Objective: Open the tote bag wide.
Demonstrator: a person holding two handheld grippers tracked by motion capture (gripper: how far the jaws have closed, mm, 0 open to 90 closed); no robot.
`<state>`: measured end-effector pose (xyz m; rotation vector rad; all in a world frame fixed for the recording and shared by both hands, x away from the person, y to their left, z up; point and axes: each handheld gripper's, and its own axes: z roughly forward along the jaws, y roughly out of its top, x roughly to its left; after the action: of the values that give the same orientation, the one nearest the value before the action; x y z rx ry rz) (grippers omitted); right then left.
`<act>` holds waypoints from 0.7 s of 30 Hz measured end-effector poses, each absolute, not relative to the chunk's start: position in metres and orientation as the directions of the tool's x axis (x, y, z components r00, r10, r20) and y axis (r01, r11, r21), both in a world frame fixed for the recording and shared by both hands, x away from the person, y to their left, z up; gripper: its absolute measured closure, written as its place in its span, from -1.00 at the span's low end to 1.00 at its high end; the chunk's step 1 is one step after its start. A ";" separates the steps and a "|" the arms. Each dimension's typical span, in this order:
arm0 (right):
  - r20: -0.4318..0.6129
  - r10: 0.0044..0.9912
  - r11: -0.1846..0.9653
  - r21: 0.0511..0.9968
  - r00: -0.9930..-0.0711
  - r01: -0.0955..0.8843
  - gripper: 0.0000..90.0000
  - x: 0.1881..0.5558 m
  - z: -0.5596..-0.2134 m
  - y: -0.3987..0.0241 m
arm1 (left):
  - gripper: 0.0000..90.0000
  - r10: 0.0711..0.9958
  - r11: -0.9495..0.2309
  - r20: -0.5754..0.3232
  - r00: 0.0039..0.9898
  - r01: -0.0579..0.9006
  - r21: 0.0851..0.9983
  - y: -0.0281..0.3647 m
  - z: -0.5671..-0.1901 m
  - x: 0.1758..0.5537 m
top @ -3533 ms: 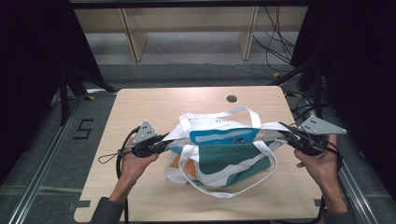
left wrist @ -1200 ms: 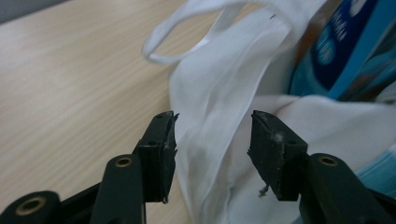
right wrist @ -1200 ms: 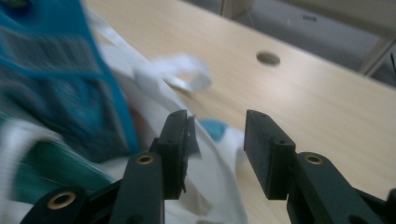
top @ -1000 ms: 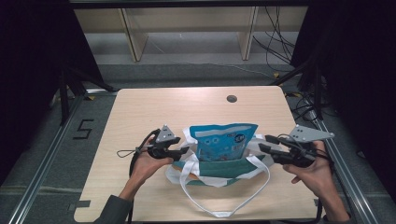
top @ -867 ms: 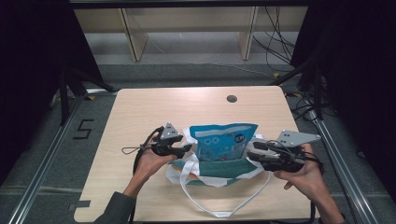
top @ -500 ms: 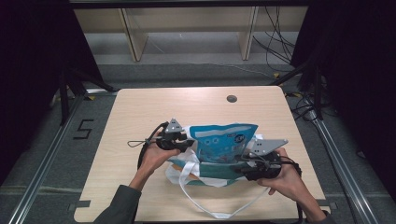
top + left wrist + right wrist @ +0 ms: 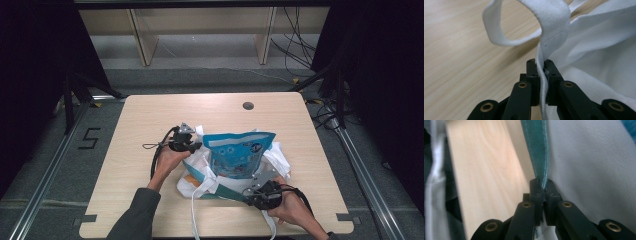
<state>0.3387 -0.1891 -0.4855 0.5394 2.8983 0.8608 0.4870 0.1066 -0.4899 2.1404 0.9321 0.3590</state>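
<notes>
- On the table (image 7: 150, 125), near its front edge, lies a white bag (image 7: 280, 160) with teal trim, a blue pouch (image 7: 235, 152) standing up out of its mouth.
- The left gripper (image 7: 186, 144) sits at the bag's far-left corner. In the left gripper view its jaws have just closed and are clamped on the white strap (image 7: 544, 50) where it is stitched to the rim.
- The right gripper (image 7: 262, 195) is at the near-right edge. In its own view the jaws have just closed and pinch the teal hem (image 7: 537, 150), white cloth to one side, bare table to the other.
- The two grips lie diagonally across the bag, left one farther from the person, right one nearer, with the pouch between them.
- My guess is that the next move, a pull apart or a lift, works along that diagonal; both hands are already on the cloth, so neither has to reach.
- A loose handle (image 7: 200, 210) trails off the front edge and could snag.
</notes>
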 end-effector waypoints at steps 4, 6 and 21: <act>0.021 0.370 0.778 0.540 -0.929 0.322 0.96 0.341 -0.491 -0.182 | 0.83 0.738 -0.467 -0.027 0.675 0.538 0.702 0.100 -0.504 0.496; 0.022 0.378 0.781 0.529 -0.926 0.332 0.96 0.342 -0.491 -0.181 | 0.82 0.754 -0.445 -0.041 0.656 0.555 0.702 0.097 -0.508 0.500; 0.065 0.403 0.725 0.586 -0.913 0.362 0.40 0.341 -0.478 -0.175 | 0.00 0.774 -0.356 -0.040 0.632 0.487 0.797 0.124 -0.445 0.448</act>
<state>0.3405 -0.1754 -0.4782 0.6343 2.8556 0.9485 0.4483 0.1242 -0.4454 2.0260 0.9868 0.4401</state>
